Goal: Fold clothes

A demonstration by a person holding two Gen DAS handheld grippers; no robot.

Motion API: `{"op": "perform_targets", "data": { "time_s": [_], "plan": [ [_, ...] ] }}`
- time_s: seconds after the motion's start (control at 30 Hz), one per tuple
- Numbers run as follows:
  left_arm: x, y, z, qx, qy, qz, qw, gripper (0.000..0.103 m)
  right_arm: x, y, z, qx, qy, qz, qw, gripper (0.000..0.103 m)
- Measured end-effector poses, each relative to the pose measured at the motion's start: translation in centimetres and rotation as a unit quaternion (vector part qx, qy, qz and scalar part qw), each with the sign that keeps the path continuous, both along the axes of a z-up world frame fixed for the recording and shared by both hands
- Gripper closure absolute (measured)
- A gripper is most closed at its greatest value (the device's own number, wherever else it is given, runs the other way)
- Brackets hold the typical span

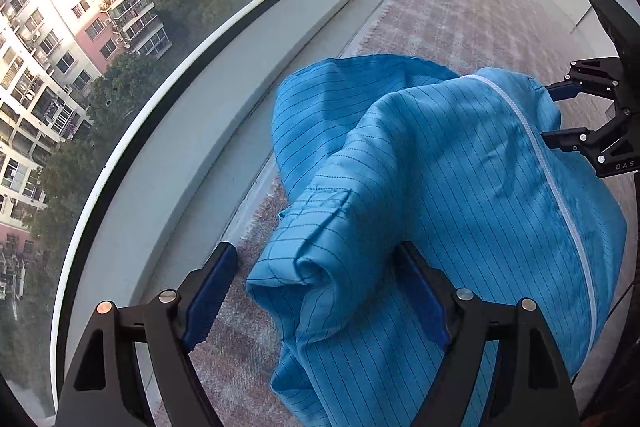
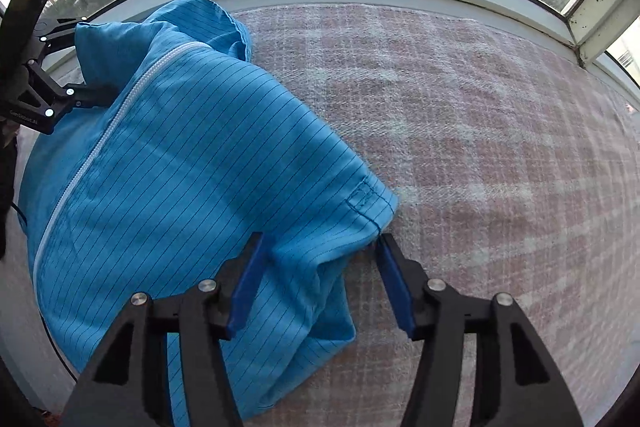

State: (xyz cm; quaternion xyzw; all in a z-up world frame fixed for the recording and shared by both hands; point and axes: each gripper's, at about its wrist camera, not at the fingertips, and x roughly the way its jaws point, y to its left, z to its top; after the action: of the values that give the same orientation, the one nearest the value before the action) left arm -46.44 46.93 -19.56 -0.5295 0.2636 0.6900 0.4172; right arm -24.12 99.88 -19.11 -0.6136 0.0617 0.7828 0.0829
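A blue jacket [image 1: 440,167] with thin dark stripes and a white zipper [image 1: 532,139] lies bunched on a pink plaid mat [image 1: 460,7]. My left gripper [image 1: 316,267] stands open over a rolled sleeve end, with a gap between its left pad and the cloth. In the right wrist view the jacket [image 2: 180,167] spreads to the left. My right gripper [image 2: 320,259] is open astride its near corner, and the cloth lies slack between the pads. Each gripper also shows in the other's view: the right gripper [image 1: 560,115] at the jacket's far edge, the left gripper [image 2: 80,63] at the upper left.
The mat [image 2: 480,127] covers a bay-window platform. A grey sill [image 1: 200,147] and the window glass [image 1: 120,27] bound it on the far side, with a window frame post [image 2: 592,23] at the right corner. Bare mat stretches to the right of the jacket.
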Motion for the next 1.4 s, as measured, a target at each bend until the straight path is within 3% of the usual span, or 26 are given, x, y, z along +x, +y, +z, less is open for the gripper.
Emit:
{"op": "perform_targets", "data": {
  "time_s": [0.13,0.53,0.67,0.73,0.87,1.27,1.4],
  "plan": [
    [0.3,0.4,0.4,0.009,-0.006,-0.014,0.9999,0.045,0.9,1.9,-0.1,-0.033,0.016,-0.015,0.999,0.024],
    [1.5,0.1,0.7,0.009,0.010,-0.007,0.9999,0.045,1.5,1.4,0.2,-0.009,0.027,-0.002,1.000,0.022],
    [2.5,0.7,0.8,0.002,0.026,-0.008,0.9996,0.045,8.7,4.2,0.7,-0.009,0.030,-0.015,0.999,0.016],
    [2.9,0.9,0.9,0.001,0.030,-0.009,0.9995,0.045,8.8,4.3,0.4,-0.007,0.028,-0.025,0.999,0.014],
    [3.2,0.9,1.1,0.001,0.028,-0.009,0.9996,0.045,8.8,5.3,-0.1,-0.011,0.014,-0.076,0.997,0.000],
    [4.2,0.5,1.5,0.009,0.018,-0.003,0.9998,0.043,9.5,4.4,-0.9,-0.002,0.019,-0.073,0.997,0.000],
    [3.2,-0.1,1.6,0.008,0.017,-0.005,0.9998,0.043,7.1,3.3,-0.4,0.000,0.015,-0.067,0.998,0.000]
  ]
}}
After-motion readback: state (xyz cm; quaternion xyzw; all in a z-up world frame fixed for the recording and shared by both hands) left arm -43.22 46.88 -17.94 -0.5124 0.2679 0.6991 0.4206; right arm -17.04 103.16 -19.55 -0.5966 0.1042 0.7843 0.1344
